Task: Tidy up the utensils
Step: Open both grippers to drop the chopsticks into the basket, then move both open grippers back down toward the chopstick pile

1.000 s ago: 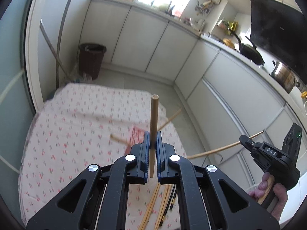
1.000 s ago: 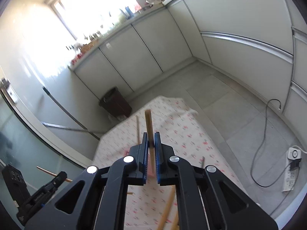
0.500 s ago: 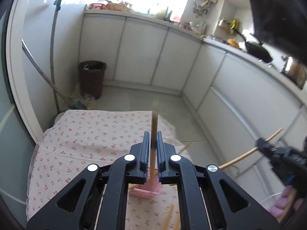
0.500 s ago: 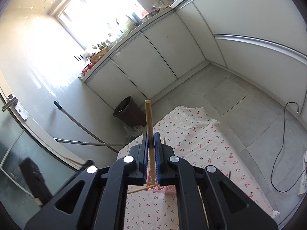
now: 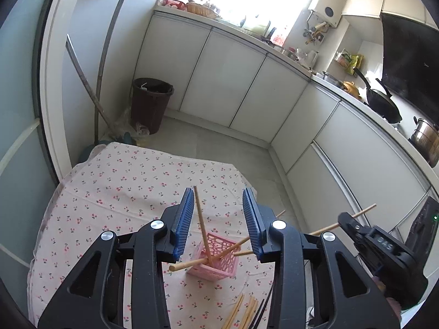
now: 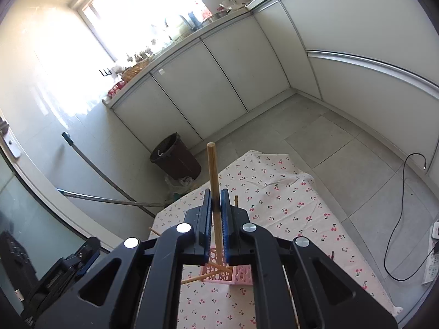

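Note:
A pink lattice holder stands on the cherry-print tablecloth. My left gripper hovers just above it, its jaws opening. A wooden chopstick stands slanted in the holder between the pads, close to the left pad and free of the grip. A second chopstick lies across the holder. My right gripper is shut on an upright wooden chopstick above the holder. In the left wrist view the right gripper is at the right edge.
Several loose chopsticks lie on the cloth near the front edge. A dark bin and mop handles stand beyond the table. White cabinets line the room. A black cable trails on the floor.
The left jaws have spread and let the chopstick go; it now stands in the pink holder. Both grippers have shifted over the holder. The right one keeps its chopstick.

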